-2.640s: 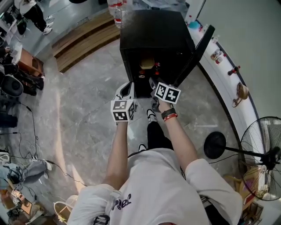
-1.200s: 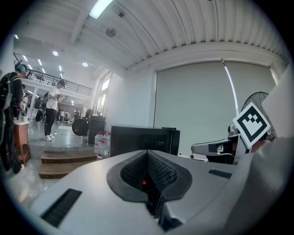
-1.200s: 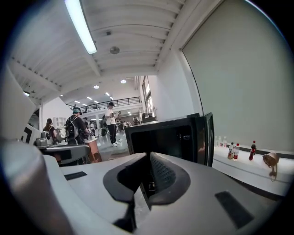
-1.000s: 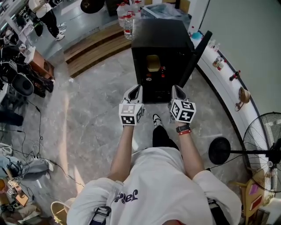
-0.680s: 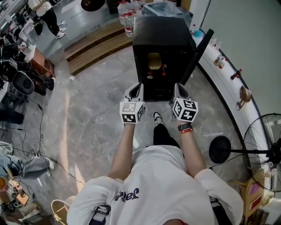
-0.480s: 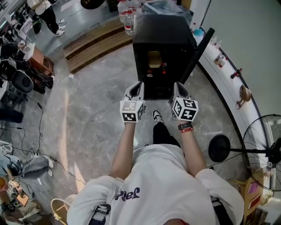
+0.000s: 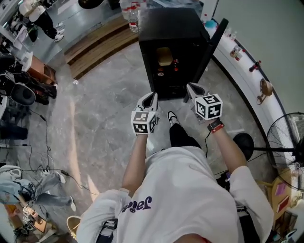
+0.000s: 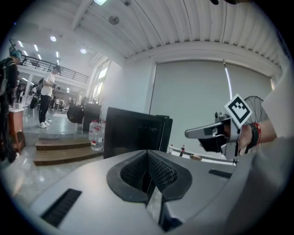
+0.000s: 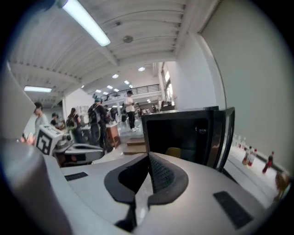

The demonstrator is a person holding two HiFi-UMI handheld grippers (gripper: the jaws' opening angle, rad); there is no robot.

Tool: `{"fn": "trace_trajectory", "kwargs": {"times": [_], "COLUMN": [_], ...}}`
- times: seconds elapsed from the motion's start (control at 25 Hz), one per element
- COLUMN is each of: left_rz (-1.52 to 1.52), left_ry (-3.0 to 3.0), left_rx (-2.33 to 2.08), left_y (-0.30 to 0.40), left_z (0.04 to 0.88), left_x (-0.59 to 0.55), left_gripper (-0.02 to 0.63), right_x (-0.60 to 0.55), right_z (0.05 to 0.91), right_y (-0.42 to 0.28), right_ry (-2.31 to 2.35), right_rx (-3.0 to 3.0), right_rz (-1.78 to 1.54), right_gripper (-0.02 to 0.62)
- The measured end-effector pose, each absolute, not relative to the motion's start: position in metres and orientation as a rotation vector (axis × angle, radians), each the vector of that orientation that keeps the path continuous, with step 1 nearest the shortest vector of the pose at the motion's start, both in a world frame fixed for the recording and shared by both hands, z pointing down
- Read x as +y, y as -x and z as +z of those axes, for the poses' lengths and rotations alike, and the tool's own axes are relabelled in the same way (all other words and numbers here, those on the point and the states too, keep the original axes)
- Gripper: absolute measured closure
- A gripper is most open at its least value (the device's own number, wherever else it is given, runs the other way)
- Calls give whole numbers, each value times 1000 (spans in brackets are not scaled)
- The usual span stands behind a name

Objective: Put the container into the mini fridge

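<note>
We hold our left gripper [image 7: 151, 96] and right gripper [image 7: 190, 87] pinched together, both empty, before the black box-shaped mini fridge [image 7: 171, 23], where the tan container [image 7: 164, 56] already sits. Its black door [image 7: 214, 42] stands open; a careless swing could slam it and jolt the container.

Black mini fridge [image 7: 171, 23], yellow container [image 7: 164, 56], grey marbled floor [image 7: 104, 95], white T-shirt [image 7: 185, 199], brown wooden steps [image 7: 95, 40].

Inside the mini fridge [image 7: 172, 24], a yellowish object [image 7: 164, 56] and small red items [image 7: 175, 62] are recorded as too small to identify. Its lower part is lost in shadow. The floor fan [image 7: 285, 138] is cut by the right edge, the water bottles [image 7: 129, 12] by the far edge.
</note>
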State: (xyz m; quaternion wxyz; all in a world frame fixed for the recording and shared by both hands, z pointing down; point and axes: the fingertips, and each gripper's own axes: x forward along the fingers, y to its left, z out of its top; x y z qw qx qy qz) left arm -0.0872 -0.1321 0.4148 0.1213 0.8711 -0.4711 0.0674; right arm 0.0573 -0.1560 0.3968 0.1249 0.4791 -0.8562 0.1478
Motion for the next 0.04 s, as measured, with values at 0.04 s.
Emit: {"fn": "trace_trajectory", "kwargs": {"times": [0.04], "left_rz": [210], "left_ry": [-2525], "left_rx": [-1372], "left_y": [92], "left_z": [425], "left_x": [-127], "left_gripper": [586], "right_x": [-150], "right_z": [397], "right_y": [-53], "right_ry": [-1320], "right_rx": [-2501], "right_rz": [397], "right_gripper": [581]}}
